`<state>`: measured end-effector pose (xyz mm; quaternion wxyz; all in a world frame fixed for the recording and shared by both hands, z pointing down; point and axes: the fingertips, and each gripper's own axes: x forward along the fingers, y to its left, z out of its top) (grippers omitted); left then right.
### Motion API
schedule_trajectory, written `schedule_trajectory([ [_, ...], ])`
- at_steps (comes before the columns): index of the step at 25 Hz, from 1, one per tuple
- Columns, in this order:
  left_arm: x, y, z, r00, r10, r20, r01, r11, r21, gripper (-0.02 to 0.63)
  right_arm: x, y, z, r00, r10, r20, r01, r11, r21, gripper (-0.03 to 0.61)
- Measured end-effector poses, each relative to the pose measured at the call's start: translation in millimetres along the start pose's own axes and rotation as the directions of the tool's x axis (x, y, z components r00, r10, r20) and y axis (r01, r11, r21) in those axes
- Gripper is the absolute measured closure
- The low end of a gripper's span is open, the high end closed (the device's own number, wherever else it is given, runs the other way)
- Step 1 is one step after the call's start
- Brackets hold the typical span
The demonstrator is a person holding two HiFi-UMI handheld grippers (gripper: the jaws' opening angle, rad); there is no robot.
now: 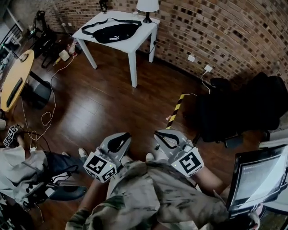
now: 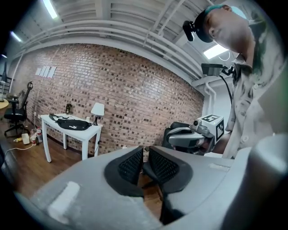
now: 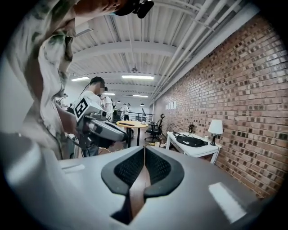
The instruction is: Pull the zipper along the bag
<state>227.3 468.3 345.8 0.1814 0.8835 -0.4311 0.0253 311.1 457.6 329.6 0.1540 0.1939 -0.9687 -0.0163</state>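
Note:
A black waist bag (image 1: 114,31) lies on a small white table (image 1: 144,28) against the brick wall, far across the wooden floor from me. Both grippers are held close to my body, well short of the table. My left gripper (image 1: 121,136) is shut and holds nothing, and so is my right gripper (image 1: 162,135). In the left gripper view the bag (image 2: 72,124) sits small at the left, beyond the closed left gripper (image 2: 143,156). The right gripper view shows the bag (image 3: 191,141) on the table (image 3: 200,152) past the closed right gripper (image 3: 144,152).
A white lamp (image 1: 147,6) stands on the table's far corner. A round yellow table (image 1: 15,78) is at the left, with cables on the floor (image 1: 47,117). Black chairs (image 1: 243,110) and a monitor (image 1: 258,173) crowd the right. Striped tape (image 1: 175,110) marks the floor.

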Motion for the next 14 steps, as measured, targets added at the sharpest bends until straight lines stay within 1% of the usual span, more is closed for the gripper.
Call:
schedule_trajectory([
  [3, -19.7, -5.8, -10.7, 0.999, 0.044, -0.002, -0.044, 0.999, -0.013, 0.568, -4.6, 13.3, -3.5, 1.000, 0.023, 0.001, -0.023, 1.000, 0.009, 0.568],
  [6, -28.6, -13.9, -20.1, 0.998, 0.062, -0.013, -0.062, 0.998, -0.008, 0.568, -11.7, 20.2, -8.4, 1.000, 0.028, 0.003, -0.028, 1.000, 0.014, 0.569],
  [9, -28.6, -22.9, -21.4, 0.998, 0.055, -0.026, -0.055, 0.998, 0.005, 0.568, -19.8, 22.7, -7.7, 1.000, 0.018, 0.015, -0.018, 1.000, 0.010, 0.569],
  [14, -21.2, -36.3, 1.2, 1.000, 0.022, -0.014, -0.021, 0.999, 0.043, 0.568, -32.4, 19.0, 2.3, 1.000, -0.015, 0.024, 0.014, 0.999, 0.030, 0.569],
])
